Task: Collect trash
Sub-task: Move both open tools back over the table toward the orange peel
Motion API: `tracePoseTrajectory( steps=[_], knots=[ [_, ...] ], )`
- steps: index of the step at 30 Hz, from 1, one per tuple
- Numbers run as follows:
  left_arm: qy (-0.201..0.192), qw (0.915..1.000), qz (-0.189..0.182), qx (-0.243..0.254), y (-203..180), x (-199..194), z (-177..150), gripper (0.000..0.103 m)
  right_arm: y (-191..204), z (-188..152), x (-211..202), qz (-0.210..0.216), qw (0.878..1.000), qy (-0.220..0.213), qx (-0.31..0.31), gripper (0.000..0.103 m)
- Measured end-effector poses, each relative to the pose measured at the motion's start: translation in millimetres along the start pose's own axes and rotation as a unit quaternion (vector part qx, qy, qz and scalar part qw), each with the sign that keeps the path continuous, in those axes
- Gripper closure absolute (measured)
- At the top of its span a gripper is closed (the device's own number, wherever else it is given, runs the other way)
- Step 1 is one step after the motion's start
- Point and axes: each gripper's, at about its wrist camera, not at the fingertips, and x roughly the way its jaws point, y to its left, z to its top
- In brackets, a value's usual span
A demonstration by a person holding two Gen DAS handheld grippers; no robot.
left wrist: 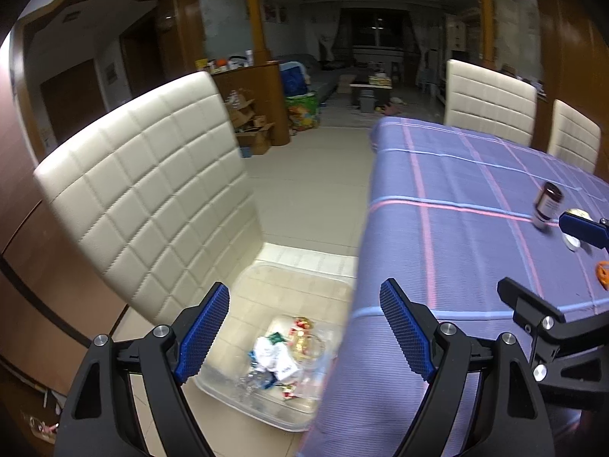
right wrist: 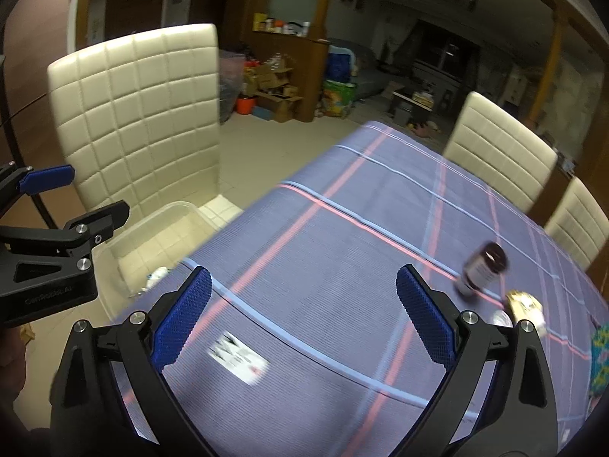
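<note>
A clear plastic bin (left wrist: 331, 285) sits on the floor beside the table and holds several wrappers and bits of trash (left wrist: 283, 354). My left gripper (left wrist: 304, 329) hangs open above that bin with nothing between its blue pads. My right gripper (right wrist: 302, 316) is open over the purple plaid tablecloth (right wrist: 342, 251), just above a white printed slip of paper (right wrist: 238, 356). Farther right a brown bottle (right wrist: 483, 272) lies on the cloth beside a small yellowish wrapper (right wrist: 527, 306). The same brown bottle (left wrist: 546, 203) shows in the left wrist view.
A cream quilted chair (left wrist: 148, 198) stands close on the left of the bin. Two more cream chairs (right wrist: 498, 152) stand along the table's far side. A colourful patterned item (right wrist: 601, 358) lies at the table's right edge. Boxes and clutter (right wrist: 274, 87) fill the far floor.
</note>
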Motion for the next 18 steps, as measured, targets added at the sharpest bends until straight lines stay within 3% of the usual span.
tracePoseTrajectory(
  steps=[18],
  knots=[
    [0.005, 0.9918, -0.076, 0.102, -147, -17, 3, 0.023, -147, -90, -27, -0.078, 0.987, 0.034, 0.139, 0.007]
  ],
)
